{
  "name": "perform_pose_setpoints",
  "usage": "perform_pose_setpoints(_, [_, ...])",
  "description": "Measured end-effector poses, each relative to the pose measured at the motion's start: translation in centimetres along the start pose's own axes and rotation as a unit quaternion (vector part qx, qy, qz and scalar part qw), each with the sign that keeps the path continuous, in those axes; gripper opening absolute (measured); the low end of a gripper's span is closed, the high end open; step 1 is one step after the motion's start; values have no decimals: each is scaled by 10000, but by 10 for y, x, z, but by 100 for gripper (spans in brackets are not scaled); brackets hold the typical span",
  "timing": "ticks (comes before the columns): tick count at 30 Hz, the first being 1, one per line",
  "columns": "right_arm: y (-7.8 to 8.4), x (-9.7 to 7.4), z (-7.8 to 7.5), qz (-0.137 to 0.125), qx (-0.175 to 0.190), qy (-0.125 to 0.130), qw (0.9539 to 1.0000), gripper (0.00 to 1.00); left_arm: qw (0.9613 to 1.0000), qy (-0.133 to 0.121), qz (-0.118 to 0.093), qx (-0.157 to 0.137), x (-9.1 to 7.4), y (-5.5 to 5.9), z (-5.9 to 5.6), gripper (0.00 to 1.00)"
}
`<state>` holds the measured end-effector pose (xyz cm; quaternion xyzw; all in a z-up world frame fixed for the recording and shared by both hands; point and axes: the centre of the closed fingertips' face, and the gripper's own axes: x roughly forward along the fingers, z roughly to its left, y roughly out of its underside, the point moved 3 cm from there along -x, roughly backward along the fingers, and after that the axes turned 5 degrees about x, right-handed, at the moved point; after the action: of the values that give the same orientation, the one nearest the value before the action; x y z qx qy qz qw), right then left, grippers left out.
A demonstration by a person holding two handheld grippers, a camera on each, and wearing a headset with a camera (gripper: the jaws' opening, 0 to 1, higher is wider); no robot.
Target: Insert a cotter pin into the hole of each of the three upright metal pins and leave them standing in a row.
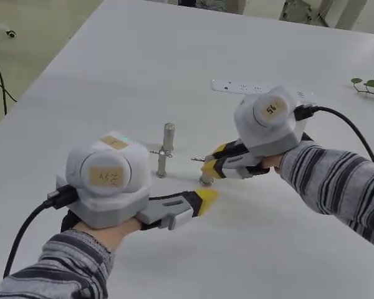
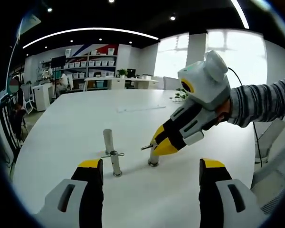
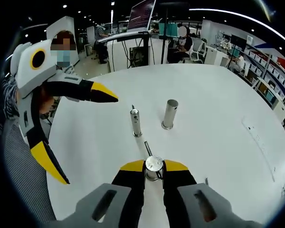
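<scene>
White table (image 1: 174,62); upright metal pin (image 2: 153,160) in right gripper (image 3: 154,167), cotter pin (image 2: 146,147) horizontal.

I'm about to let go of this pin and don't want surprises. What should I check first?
1. Right gripper shut on held pin: ok.
2. First cotter pin fully through held pin: cannot tell.
3. Near pin carries second cotter pin: ok.
4. Far pin has a cotter pin: not ok, none visible.
5. Left gripper open, apart from all pins: ok.
</scene>
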<state>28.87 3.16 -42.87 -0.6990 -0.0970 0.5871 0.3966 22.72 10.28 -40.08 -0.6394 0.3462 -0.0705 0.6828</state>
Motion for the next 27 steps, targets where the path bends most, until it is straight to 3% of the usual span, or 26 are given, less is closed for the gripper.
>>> perform_pose_setpoints(12, [1,-1,0,-11,34,-148,9999,9,9999,-23,26,148,1,-1,-1,87])
perform_pose_setpoints(27, [2,1,0,-91,-76,-113,9999,11,9991,43,156,384,2,1,-5,94])
